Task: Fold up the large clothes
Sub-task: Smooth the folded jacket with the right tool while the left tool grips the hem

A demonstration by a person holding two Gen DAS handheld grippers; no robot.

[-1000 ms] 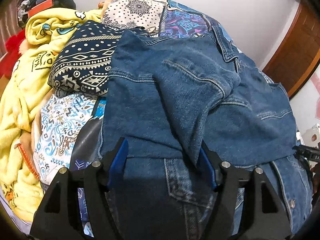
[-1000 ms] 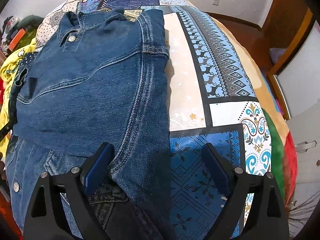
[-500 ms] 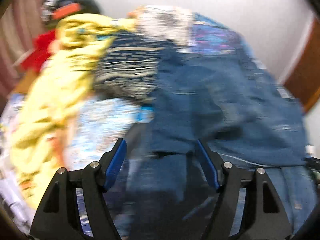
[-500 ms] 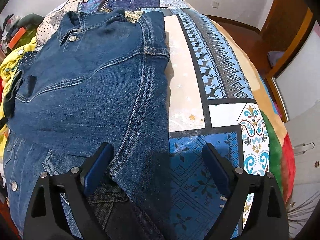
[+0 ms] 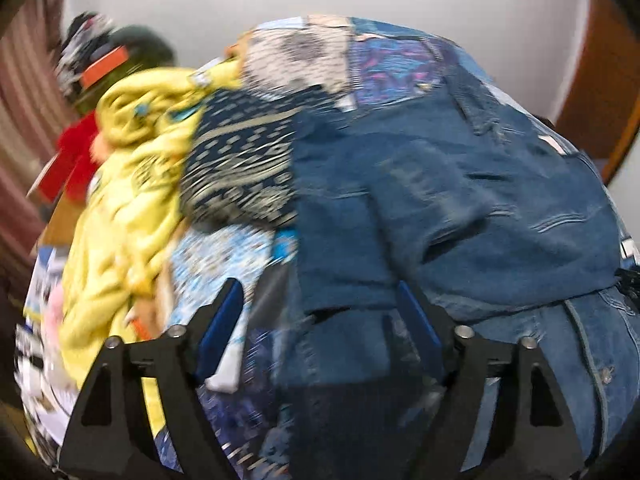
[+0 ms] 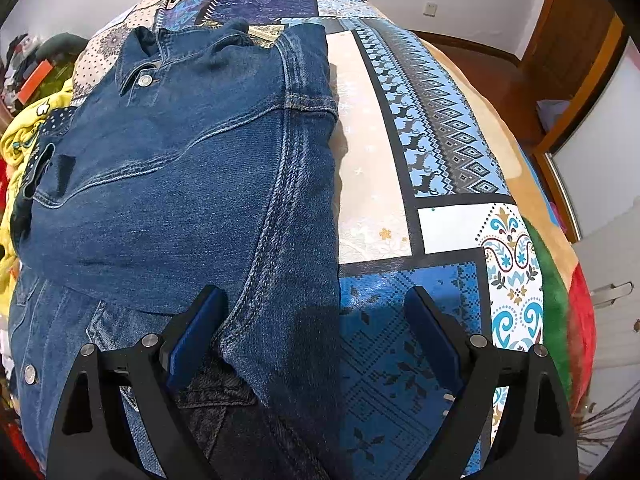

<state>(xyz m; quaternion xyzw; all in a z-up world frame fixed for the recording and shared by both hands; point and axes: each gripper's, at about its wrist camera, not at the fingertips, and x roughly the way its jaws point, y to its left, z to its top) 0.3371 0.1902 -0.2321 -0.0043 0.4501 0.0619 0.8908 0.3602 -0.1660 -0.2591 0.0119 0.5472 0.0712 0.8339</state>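
A blue denim jacket (image 6: pixel 180 184) lies on the patterned bedspread (image 6: pixel 420 140), collar at the far end, sleeves folded over the body. In the left wrist view the jacket (image 5: pixel 460 208) fills the right half, blurred. My left gripper (image 5: pixel 320 320) is open and empty, hovering over the jacket's left edge. My right gripper (image 6: pixel 316 328) is open and empty over the jacket's right edge, its left pad (image 6: pixel 196 336) above denim and its right pad (image 6: pixel 432 336) above the bedspread.
A pile of clothes lies left of the jacket: a yellow garment (image 5: pixel 128 200), a navy patterned cloth (image 5: pixel 240 168) and something red (image 5: pixel 76 160). A wooden door (image 6: pixel 568 40) and a white cabinet (image 6: pixel 608 240) stand to the right of the bed.
My left gripper has pulled back and swung left off the folded sleeve; its view is now blurred. My right gripper has stayed almost still.
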